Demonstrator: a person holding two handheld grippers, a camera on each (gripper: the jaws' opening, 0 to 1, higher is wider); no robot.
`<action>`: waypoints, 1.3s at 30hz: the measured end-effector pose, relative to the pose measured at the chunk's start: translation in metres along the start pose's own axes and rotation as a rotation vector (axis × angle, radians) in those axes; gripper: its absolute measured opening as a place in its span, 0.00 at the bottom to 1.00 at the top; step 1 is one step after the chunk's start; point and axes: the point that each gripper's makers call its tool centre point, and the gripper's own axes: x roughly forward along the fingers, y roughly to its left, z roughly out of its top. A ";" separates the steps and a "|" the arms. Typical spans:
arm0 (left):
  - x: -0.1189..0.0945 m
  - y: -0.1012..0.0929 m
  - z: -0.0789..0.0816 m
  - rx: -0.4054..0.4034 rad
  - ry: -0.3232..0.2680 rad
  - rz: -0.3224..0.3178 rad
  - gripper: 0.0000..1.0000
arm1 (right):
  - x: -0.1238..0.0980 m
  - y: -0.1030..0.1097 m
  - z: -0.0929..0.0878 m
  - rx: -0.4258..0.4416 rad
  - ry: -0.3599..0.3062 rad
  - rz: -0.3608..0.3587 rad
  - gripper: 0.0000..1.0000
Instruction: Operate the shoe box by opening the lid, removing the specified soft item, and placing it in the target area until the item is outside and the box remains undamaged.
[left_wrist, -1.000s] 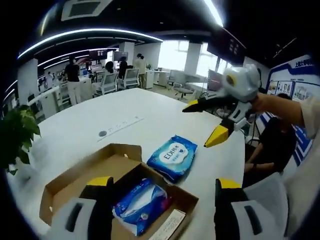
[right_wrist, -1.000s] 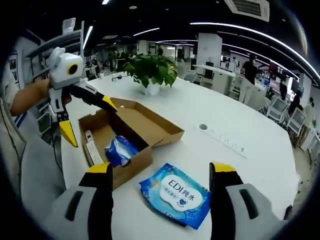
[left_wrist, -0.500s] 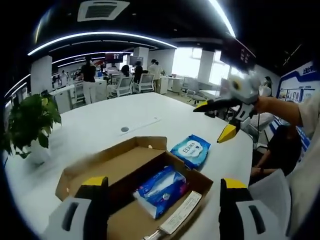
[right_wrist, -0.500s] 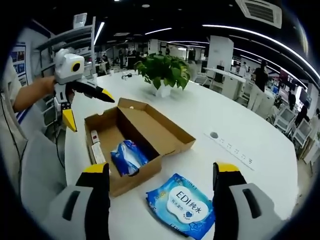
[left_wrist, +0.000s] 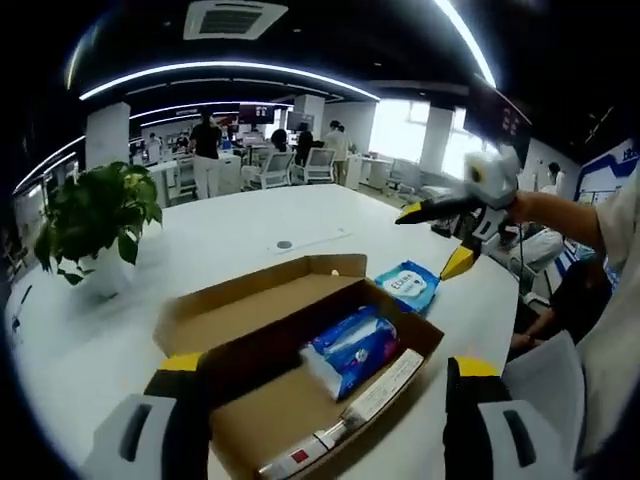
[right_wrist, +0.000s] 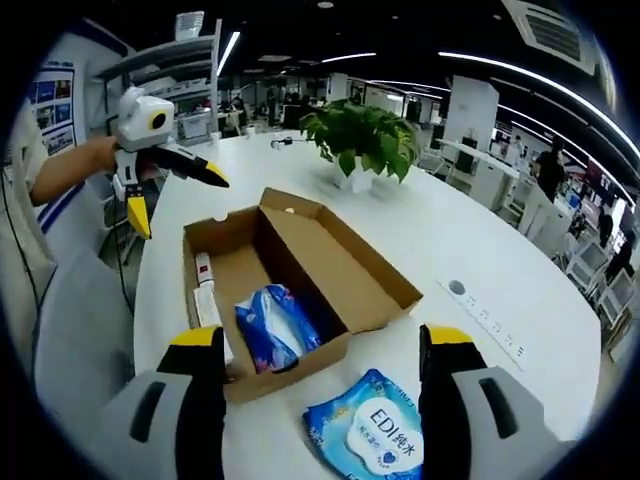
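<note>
A: Where is the soft thing we're after?

B: One blue pack of wipes (left_wrist: 350, 345) lies inside the open cardboard box (left_wrist: 270, 320), near the middle, next to a long flat white strip (left_wrist: 345, 420) along one wall. A second pack of wipes (right_wrist: 372, 430) sits on the white table (right_wrist: 480, 250), just beside the box's front wall.

A: And the lid?

B: Folded back flat, so the box is open. Nothing blocks the pack inside.

A: What are the grippers doing?

B: The left gripper (left_wrist: 320, 420) hangs above the box with its jaws spread wide and nothing between them. The right gripper (right_wrist: 320, 400) is also spread and empty, over the box edge and the outer pack.

A: How would the pack handle?

B: I'd judge it light and squashy, with a slick plastic wrap that may slide or crumple. It bulges in the middle, so pinching across the narrower width near the centre should hold best; an end seam could slip out.

A: Any risk to the box?

B: The cardboard walls look thin. I'd come straight down, clear of them.
</note>
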 end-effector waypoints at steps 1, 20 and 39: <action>-0.003 0.002 -0.002 -0.006 -0.005 0.005 1.00 | 0.003 0.002 0.001 -0.005 0.001 0.008 0.71; -0.021 0.013 -0.030 -0.049 -0.008 0.050 1.00 | 0.066 0.021 -0.013 -0.179 0.109 0.090 0.45; -0.013 0.014 -0.041 -0.032 0.010 0.027 0.86 | 0.110 0.020 -0.041 -0.284 0.216 0.101 0.24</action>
